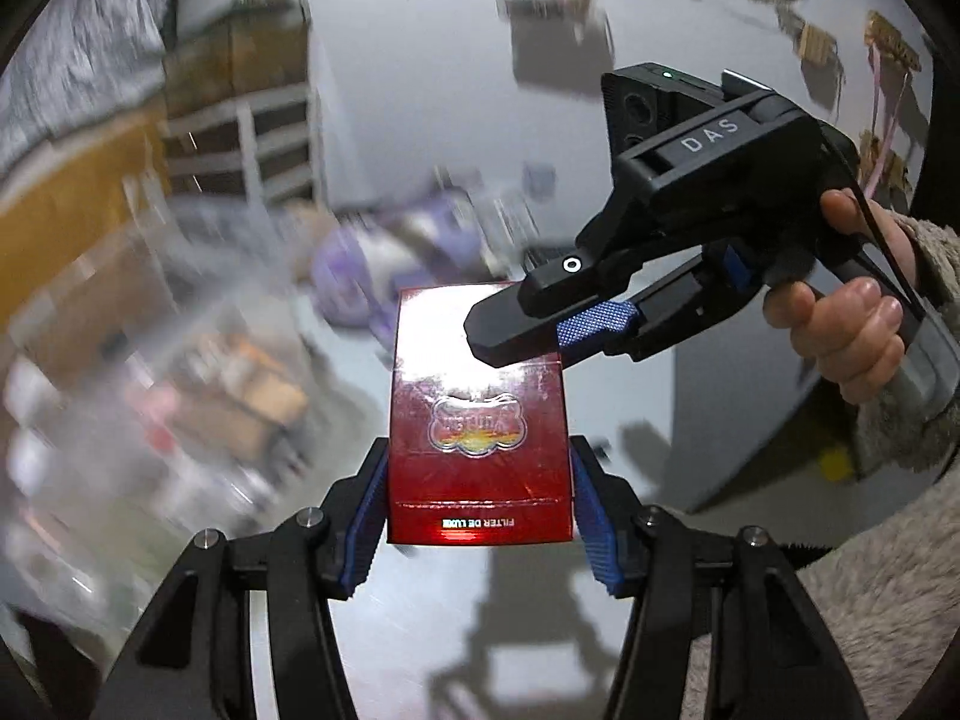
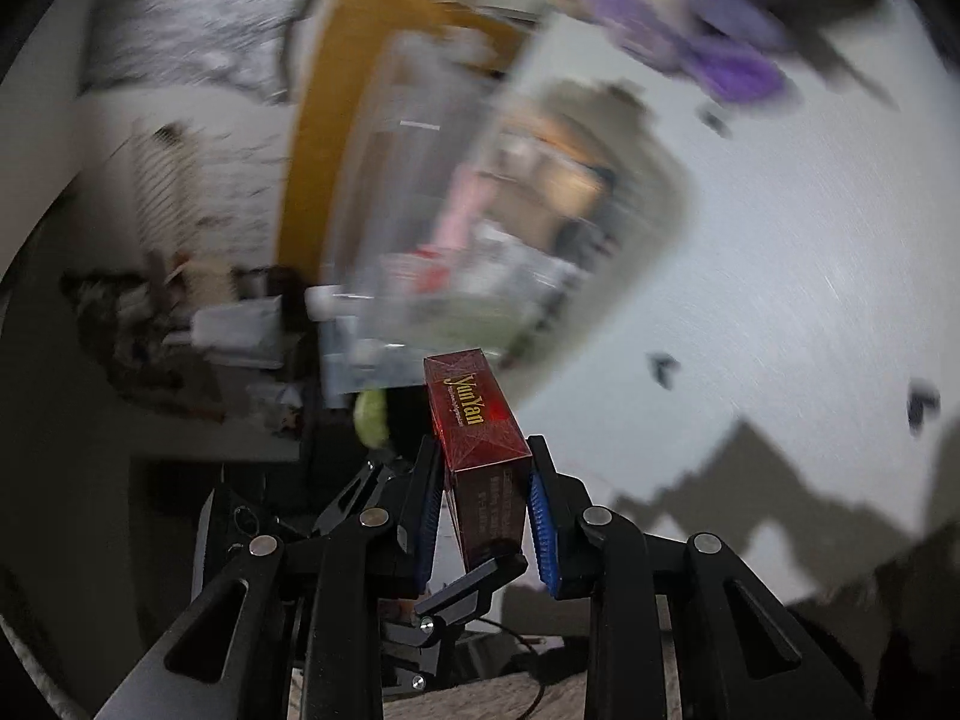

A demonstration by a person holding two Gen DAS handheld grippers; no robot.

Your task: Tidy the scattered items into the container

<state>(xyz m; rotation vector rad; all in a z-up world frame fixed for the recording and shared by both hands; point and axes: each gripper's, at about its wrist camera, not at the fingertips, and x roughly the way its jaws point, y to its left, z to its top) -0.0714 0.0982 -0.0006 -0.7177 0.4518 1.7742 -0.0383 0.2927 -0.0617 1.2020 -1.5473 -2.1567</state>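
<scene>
In the left wrist view, the red carton [image 1: 477,420] is clamped by the left gripper [image 1: 478,516] and, at its far end, by the right gripper [image 1: 528,330], above the table [image 1: 690,420]. In the right wrist view, the carton is pressed between narrow jaws, short of the clear container [image 2: 510,240], which already holds items; deposit remains outstanding.

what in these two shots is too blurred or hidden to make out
- Left wrist view: contents of the clear container are smeared by motion blur.
- Left wrist view: far end of the red box is covered by the right gripper.
- Right wrist view: the purple items are blurred beyond naming.
- Right wrist view: left gripper is mostly hidden behind the box.
</scene>
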